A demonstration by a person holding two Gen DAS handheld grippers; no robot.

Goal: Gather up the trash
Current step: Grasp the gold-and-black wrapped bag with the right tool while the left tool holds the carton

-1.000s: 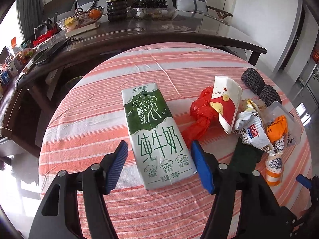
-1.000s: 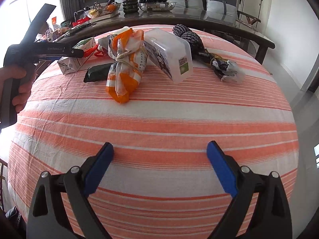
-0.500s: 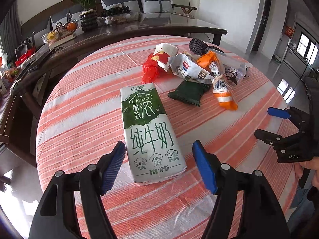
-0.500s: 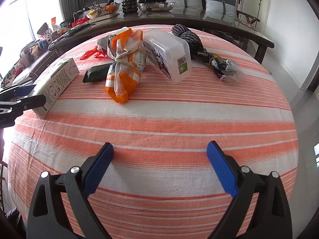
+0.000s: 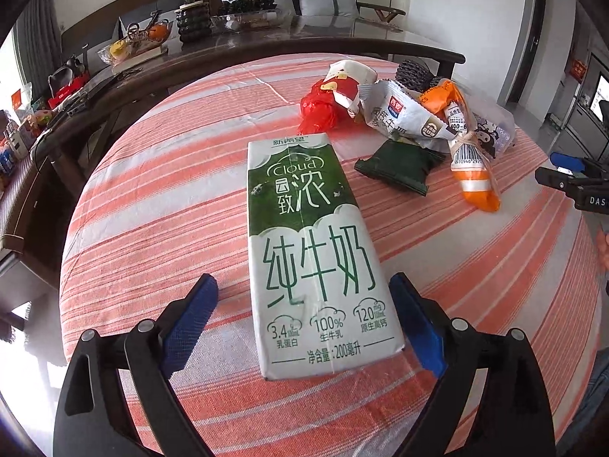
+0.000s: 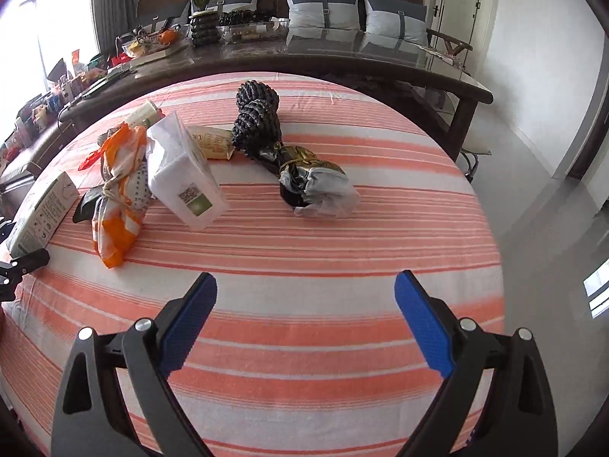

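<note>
A green and white milk carton (image 5: 310,251) lies flat on the striped tablecloth. My left gripper (image 5: 302,321) is open, one finger on each side of the carton's near end, not clamped on it. Beyond lie a red bag (image 5: 318,108), a dark green packet (image 5: 399,165), a white snack wrapper (image 5: 399,118) and an orange and white bag (image 5: 474,175). My right gripper (image 6: 304,321) is open and empty over bare cloth. Ahead of it are the orange bag (image 6: 120,205), a clear plastic box (image 6: 182,179), a black knotted bag (image 6: 257,118) and a crumpled wrapper (image 6: 318,186).
The round table (image 6: 342,251) has an orange and white striped cloth. A long dark table (image 6: 342,57) with a plant, fruit and bowls stands behind it. Grey floor (image 6: 552,209) lies to the right. The right gripper shows at the left view's right edge (image 5: 578,184).
The left gripper has closed in on the carton, which now sits deeper between its fingers. The right gripper has turned right, so the trash pile has shifted left in its view.
</note>
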